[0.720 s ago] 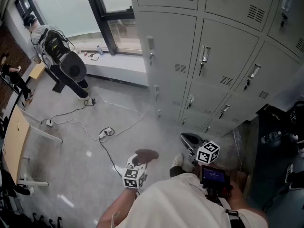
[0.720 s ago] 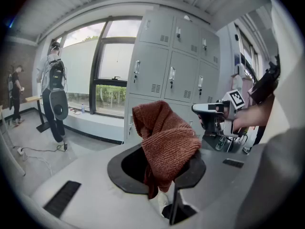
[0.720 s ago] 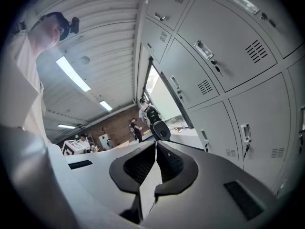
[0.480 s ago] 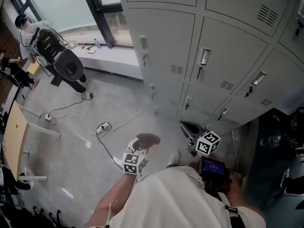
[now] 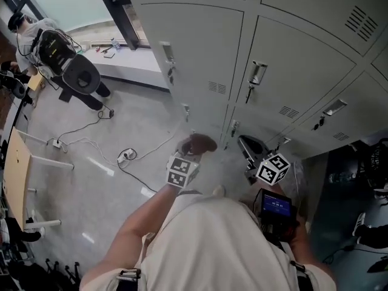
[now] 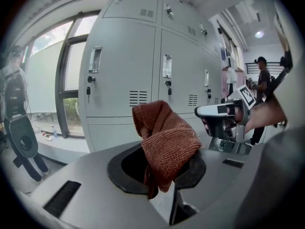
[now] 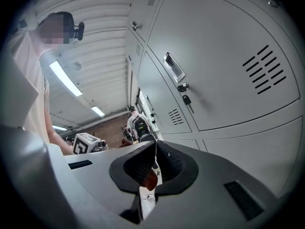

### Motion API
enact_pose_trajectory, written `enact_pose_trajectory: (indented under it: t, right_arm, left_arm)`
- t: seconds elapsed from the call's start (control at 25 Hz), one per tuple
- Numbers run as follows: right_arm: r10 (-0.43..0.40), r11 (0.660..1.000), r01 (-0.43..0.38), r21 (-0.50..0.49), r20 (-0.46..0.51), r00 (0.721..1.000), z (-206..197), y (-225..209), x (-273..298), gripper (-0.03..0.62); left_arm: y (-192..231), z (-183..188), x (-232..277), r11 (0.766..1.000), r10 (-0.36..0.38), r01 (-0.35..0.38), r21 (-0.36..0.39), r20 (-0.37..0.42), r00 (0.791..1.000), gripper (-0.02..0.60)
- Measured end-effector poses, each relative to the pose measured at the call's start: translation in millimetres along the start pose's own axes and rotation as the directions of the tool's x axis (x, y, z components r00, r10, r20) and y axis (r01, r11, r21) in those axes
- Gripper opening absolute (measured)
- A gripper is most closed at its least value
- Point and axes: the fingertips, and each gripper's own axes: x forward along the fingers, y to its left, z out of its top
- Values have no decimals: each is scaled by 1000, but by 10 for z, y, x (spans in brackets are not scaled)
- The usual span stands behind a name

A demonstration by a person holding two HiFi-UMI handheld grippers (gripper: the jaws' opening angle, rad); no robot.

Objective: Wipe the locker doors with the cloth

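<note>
- While the left gripper (image 5: 193, 153) is held out toward the lower locker doors (image 5: 200, 53), its jaws are clamped on a rust-red cloth (image 5: 199, 143). In the left gripper view the cloth (image 6: 164, 140) stands up bunched from between the jaws and droops over their front.
- From the head view, whether the cloth touches a door cannot be told. The left gripper view shows the grey doors (image 6: 119, 80) behind it.
- To the right, the right gripper (image 5: 248, 151) is level with the left one, and its jaws meet along a thin seam with nothing between them. The right gripper view looks up along a door (image 7: 224, 56) with a latch handle (image 7: 174, 67), a key (image 7: 187, 100) hanging below it and vent slots (image 7: 264, 75).
- Latch handles and keys stick out from every door face.
- On the floor left of the lockers, cables (image 5: 91, 147) trail to a power strip (image 5: 126, 156). A dark machine (image 5: 82, 77) stands below the window (image 5: 60, 5), and a wooden desk (image 5: 15, 180) runs along the left edge.
- A dark rack (image 5: 357, 180) stands just right of the lockers.
- Another person (image 6: 261, 80) stands far down the locker row.
- The person's own torso (image 5: 212, 247) fills the bottom of the head view and hides the floor there.
</note>
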Motion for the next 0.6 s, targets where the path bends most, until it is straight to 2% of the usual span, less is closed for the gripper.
enact_pose_trajectory:
  t: [0.2, 0.44, 0.6]
  right_arm:
    - [-57, 998, 57, -17, -10, 998, 65, -130, -14, 18]
    - [-155, 986, 157, -57, 41, 987, 151, 30, -331, 18]
    - [-226, 971, 231, -66, 73, 971, 251, -1, -368, 18]
  left_arm:
    - [44, 339, 620, 997, -58, 57, 51, 5, 998, 71]
    - [-424, 752, 1073, 971, -185, 176, 163, 38, 982, 71]
    - [-432, 822, 1468, 958, -220, 217, 187, -7, 976, 71]
